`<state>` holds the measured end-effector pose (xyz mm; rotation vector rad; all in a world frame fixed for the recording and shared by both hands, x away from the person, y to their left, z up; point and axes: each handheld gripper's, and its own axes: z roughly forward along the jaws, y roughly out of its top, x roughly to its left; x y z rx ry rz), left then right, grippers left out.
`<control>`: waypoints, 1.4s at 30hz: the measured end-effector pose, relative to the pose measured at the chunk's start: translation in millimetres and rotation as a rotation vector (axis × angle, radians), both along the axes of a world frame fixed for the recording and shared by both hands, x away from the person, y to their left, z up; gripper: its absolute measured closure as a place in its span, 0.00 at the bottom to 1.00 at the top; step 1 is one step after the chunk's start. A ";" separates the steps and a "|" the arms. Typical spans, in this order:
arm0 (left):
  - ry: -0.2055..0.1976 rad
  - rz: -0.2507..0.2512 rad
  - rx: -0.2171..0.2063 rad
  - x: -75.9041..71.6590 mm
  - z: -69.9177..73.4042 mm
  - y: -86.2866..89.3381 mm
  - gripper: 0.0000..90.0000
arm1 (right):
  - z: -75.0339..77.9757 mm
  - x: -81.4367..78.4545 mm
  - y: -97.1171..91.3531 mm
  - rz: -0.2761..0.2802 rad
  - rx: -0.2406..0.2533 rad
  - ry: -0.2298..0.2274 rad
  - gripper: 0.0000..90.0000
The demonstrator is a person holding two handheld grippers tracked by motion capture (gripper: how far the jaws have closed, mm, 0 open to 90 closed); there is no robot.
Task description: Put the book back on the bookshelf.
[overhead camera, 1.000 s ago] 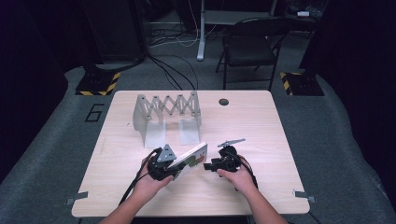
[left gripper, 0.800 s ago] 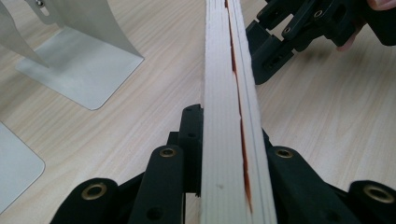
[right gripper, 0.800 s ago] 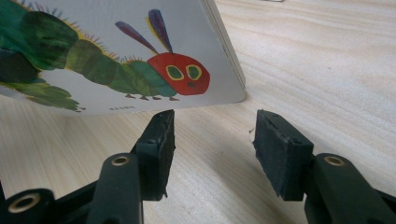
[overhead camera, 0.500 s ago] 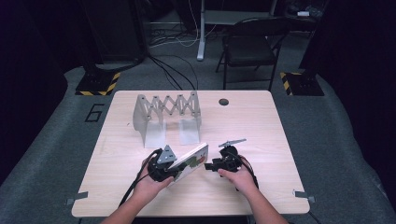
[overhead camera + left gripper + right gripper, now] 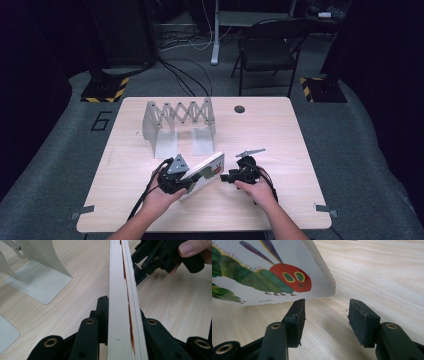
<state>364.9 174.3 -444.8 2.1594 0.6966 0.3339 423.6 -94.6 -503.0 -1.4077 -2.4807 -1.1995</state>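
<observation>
My left gripper (image 5: 187, 181) pinched the book (image 5: 207, 174) on edge; its free corner lay just left of my right gripper's (image 5: 325, 315) spread, empty jaws.

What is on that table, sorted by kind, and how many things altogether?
Picture book with a caterpillar cover: 1
Metal folding book rack: 1
Hand-held grippers: 2, left gripper and right gripper
Total: 4

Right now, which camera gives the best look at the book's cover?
The right gripper view: the book shows its caterpillar picture large and sharp. The left gripper view sees just its page edges, clamped between the jaws. The high view shows the cover small and tilted.
</observation>
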 end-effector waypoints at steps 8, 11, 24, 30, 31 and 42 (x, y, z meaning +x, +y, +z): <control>-0.003 0.023 -0.007 0.4 4.6 1.9 0.85 | -0.4 -0.1 -1.5 0.001 0.002 -0.010 0.52; -0.009 0.033 -0.004 1.1 8.5 5.6 0.85 | 0.1 -0.7 -1.4 -0.006 0.001 0.003 0.52; -0.023 0.127 -0.004 1.5 16.1 28.1 0.85 | -1.0 -1.6 -0.6 -0.003 -0.006 0.005 0.52; -0.020 0.167 -0.008 1.5 17.6 39.9 0.85 | -1.3 -1.3 -0.9 -0.005 -0.006 0.005 0.52; -0.020 0.183 -0.012 0.6 17.2 43.4 0.85 | -1.0 -1.5 -0.9 -0.007 -0.005 0.009 0.52; -0.012 0.215 -0.023 -0.3 14.6 60.1 0.85 | -0.9 -2.5 0.4 0.000 -0.016 -0.001 0.52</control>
